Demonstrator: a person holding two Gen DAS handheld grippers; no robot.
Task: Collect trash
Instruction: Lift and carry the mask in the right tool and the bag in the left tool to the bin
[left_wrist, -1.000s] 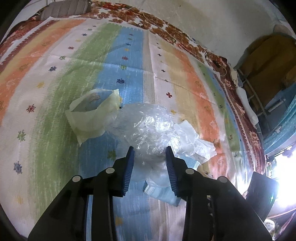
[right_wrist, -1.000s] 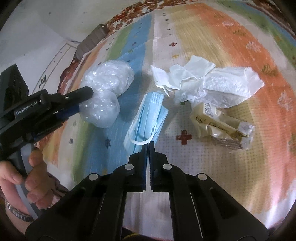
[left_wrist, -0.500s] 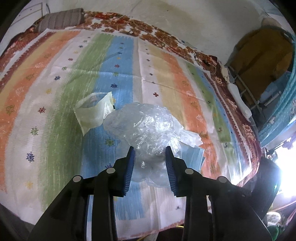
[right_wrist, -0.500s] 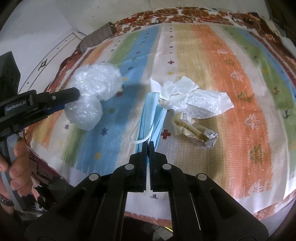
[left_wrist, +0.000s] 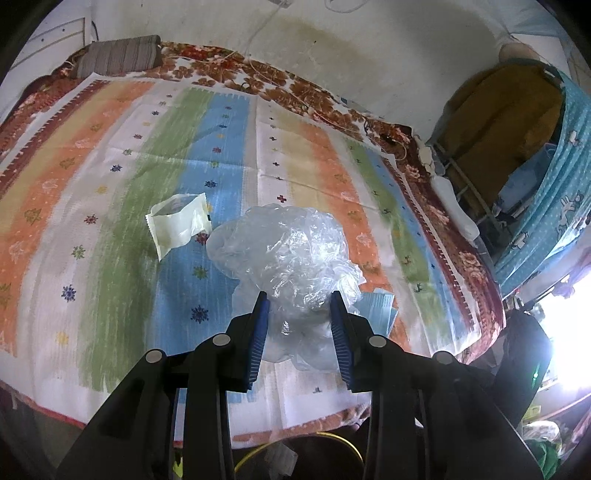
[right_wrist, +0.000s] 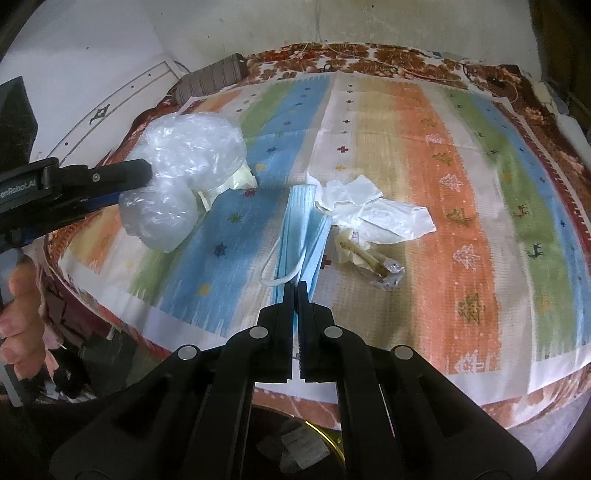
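Observation:
My left gripper (left_wrist: 298, 306) is shut on a crumpled clear plastic bag (left_wrist: 288, 254) and holds it above the striped cloth. The bag (right_wrist: 184, 162) and the left gripper (right_wrist: 110, 181) also show at the left of the right wrist view. My right gripper (right_wrist: 296, 288) is shut on the near end of a blue face mask (right_wrist: 301, 229), lifted off the cloth. On the cloth lie a cream pouch (left_wrist: 177, 225), white crumpled paper (right_wrist: 373, 206) and a small foil wrapper (right_wrist: 365, 258).
The striped cloth (left_wrist: 92, 177) covers a bed that ends at a near edge (right_wrist: 369, 398). A striped pillow (left_wrist: 118, 59) lies at the far end by the wall. A rack with a yellow cloth (left_wrist: 498, 122) stands at the right.
Both grippers have risen and pulled back from the cloth. The plastic bag came up with the left gripper, and the mask lifted with the right gripper.

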